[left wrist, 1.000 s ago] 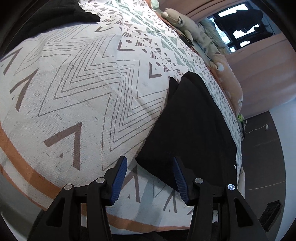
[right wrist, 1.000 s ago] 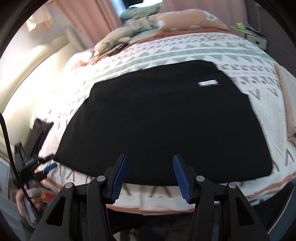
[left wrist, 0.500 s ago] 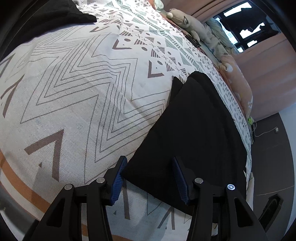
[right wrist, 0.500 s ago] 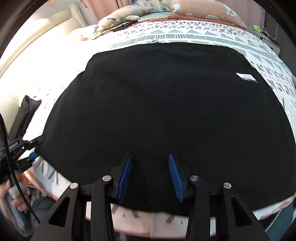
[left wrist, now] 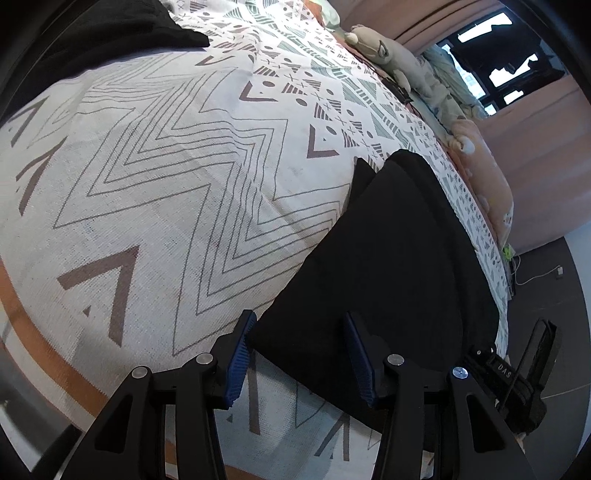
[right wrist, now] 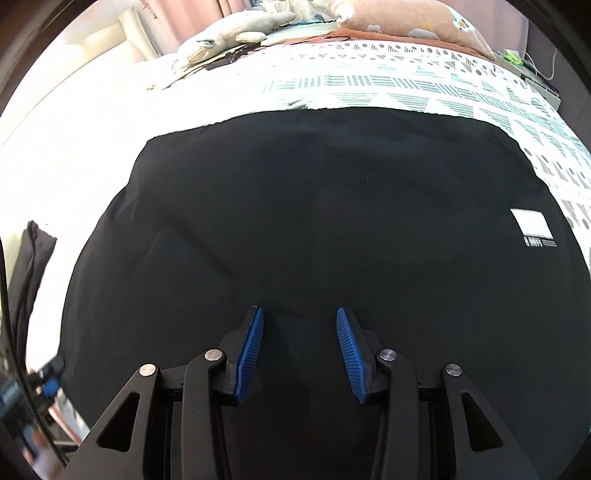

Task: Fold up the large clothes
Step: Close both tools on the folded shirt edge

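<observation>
From the left wrist camera, the left gripper (left wrist: 297, 350) hangs with its jaws spread wide and nothing between them, poised over the near left corner of the black garment (left wrist: 391, 266). That garment lies flat on the patterned bedspread (left wrist: 155, 177), running away along the bed's right side. Past it, plush toys (left wrist: 391, 55) and a peach pillow (left wrist: 491, 199) line the far edge of the bed by the pink curtain (left wrist: 535, 140). A second dark cloth (left wrist: 122, 26) lies at the upper left of the bed. At lower right the other black handheld tool (left wrist: 517, 380) shows over the dark floor (left wrist: 546, 280), its fingers out of sight from here.

From the right wrist camera, the right gripper (right wrist: 300, 350) is also released, blue pads apart, low over the near middle of the black garment (right wrist: 314, 206) (whether the tips touch the fabric cannot be told). The cloth fills most of this view, smooth with faint creases, a white printed label (right wrist: 532, 227) near its right edge. Beyond it are the bedspread (right wrist: 406, 85), a plush toy (right wrist: 229, 35) and the pillow (right wrist: 406, 18). Nothing lies on the garment.
</observation>
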Available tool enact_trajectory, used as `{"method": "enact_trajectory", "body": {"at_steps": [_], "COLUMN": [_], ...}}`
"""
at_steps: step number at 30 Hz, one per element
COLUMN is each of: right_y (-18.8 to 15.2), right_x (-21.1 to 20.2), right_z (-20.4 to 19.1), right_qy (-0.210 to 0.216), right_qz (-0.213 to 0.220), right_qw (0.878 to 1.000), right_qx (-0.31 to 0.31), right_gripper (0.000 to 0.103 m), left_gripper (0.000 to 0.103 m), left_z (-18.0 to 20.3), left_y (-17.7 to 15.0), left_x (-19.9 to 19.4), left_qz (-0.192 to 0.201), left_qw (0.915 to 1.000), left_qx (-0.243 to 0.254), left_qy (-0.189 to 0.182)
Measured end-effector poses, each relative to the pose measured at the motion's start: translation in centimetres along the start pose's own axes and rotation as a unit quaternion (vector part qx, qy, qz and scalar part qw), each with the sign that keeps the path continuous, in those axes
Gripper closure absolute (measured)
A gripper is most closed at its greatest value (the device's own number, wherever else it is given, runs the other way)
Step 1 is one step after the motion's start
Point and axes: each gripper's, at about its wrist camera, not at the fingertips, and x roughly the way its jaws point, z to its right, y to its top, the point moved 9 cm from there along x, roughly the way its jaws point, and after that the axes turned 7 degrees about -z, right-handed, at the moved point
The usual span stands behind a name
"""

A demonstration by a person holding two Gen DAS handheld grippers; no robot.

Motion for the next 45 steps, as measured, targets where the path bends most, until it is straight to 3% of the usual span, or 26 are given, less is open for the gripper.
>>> {"method": "enact_trajectory", "body": {"at_steps": [14,22,30,36,42,45], "right_y": [9.5,13.0,11.3,9.0,8.9,8.9], "right_x": [2.6,3.9,0.8,-0.5,-0.8,-0.7], "right_z": [2.8,3.7,3.4,3.6,3.4,3.0], "right_qy": [0.054,0.102,0.141,0.163,0.167,0.170], "right_qz": [-0.009,-0.017,-0.002,-0.005,-0.001,-0.004], "right_qw": [0.997,0.992,0.988,0.984,0.984,0.983], "right_qx": [0.055,0.077,0.069,0.067,0.067,0.064], "right_gripper": [0.063,0.073,0.073,0.073,0.073,0.073], "left_gripper": [0.052,0.052,0.052,0.051,0.051,0.051], "left_z": [0.0,0.5,0.0,0.6,0.6,1.4], "left_y": [-0.2,0.0,-1.0,-0.9,-0.6,-0.5], "left_x": [0.1,0.1,-0.5,0.4,0.2,-1.5], "left_qz": [0.016,0.013,-0.021,-0.034,-0.032,-0.011], "left_qw": [0.9991,0.9982,0.9960,0.9926,0.9846,0.9821], "left_qx": [-0.018,-0.016,-0.082,-0.105,-0.138,-0.122], "left_qy": [0.034,0.056,-0.028,-0.050,-0.103,-0.143]}}
